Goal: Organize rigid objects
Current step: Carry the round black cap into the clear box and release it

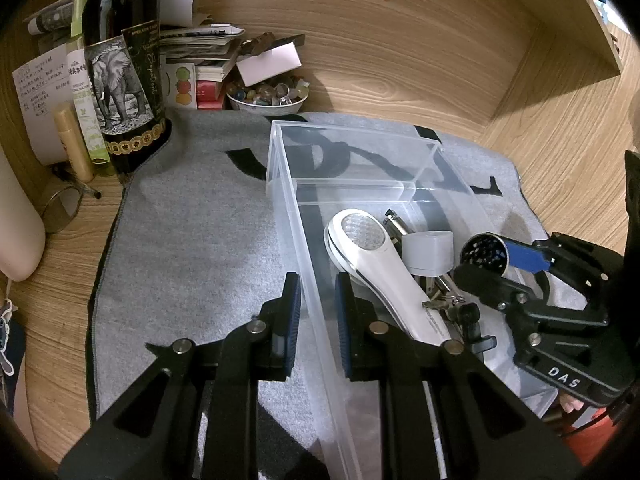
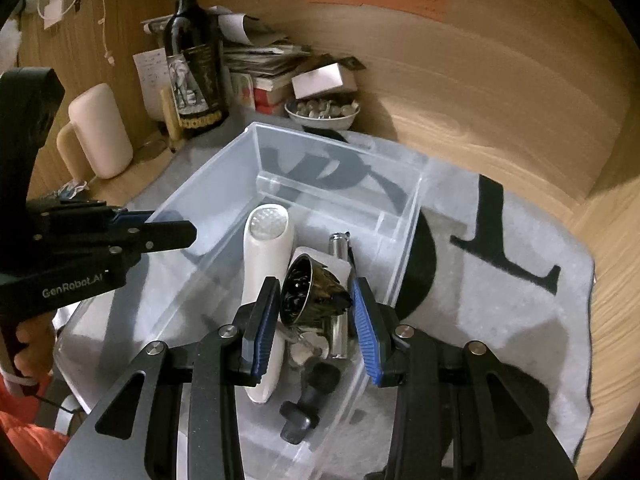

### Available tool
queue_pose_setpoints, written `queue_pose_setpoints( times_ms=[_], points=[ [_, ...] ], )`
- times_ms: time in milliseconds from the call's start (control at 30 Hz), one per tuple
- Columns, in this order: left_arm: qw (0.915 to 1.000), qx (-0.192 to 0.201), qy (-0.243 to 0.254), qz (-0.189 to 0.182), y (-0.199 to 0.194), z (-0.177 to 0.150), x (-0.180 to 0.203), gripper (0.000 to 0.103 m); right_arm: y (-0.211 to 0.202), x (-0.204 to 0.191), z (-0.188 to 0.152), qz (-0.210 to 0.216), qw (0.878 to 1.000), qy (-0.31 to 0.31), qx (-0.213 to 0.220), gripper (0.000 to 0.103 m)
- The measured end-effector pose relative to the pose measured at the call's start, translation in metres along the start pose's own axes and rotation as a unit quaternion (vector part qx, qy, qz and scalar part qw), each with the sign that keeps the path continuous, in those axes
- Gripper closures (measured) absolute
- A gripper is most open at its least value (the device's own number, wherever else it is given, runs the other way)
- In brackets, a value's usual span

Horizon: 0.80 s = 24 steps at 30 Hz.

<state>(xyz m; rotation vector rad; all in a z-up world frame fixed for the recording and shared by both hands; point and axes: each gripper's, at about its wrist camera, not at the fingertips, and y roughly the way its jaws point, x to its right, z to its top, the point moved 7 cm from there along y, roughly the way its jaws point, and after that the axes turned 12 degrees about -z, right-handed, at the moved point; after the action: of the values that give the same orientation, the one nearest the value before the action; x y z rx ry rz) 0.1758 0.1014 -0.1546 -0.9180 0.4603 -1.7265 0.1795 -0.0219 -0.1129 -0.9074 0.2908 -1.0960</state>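
A clear plastic bin (image 1: 276, 152) (image 2: 256, 128) stands on a grey towel. My left gripper (image 1: 318, 320) (image 2: 160, 226) is clamped shut on the bin's left wall, one finger inside and one outside. My right gripper (image 2: 316, 320) (image 1: 494, 266) hovers over the bin's near end, shut on a small dark metal cup (image 2: 308, 296) (image 1: 482, 250) with a speckled inside. Below it in the bin lie a white handheld device (image 2: 264, 248) (image 1: 372, 256), a grey cap (image 1: 430, 252), a metal cylinder (image 2: 339, 246) and a black knob (image 2: 316, 384).
A smaller clear tray (image 1: 360, 188) fills the bin's far end. Behind the towel (image 1: 192, 240) stand a dark wine bottle (image 1: 124, 72), a bowl of stones (image 1: 268, 98) and stacked papers (image 1: 200, 40). A cream-coloured object (image 2: 100, 132) stands at the left. A wooden wall closes the back.
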Motion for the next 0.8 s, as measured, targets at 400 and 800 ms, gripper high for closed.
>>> queue_pose_setpoints(
  times_ms=[400, 800],
  points=[
    [1.0, -0.001, 0.001, 0.001, 0.001, 0.0, 0.001, 0.087, -0.009, 0.002, -0.001, 0.011, 1.0, 0.02, 0.005, 0.061],
    [1.0, 0.0, 0.001, 0.001, 0.001, 0.001, 0.001, 0.087, -0.071, 0.059, -0.015, -0.054, 0.994, 0.076, 0.065, 0.049]
  ],
)
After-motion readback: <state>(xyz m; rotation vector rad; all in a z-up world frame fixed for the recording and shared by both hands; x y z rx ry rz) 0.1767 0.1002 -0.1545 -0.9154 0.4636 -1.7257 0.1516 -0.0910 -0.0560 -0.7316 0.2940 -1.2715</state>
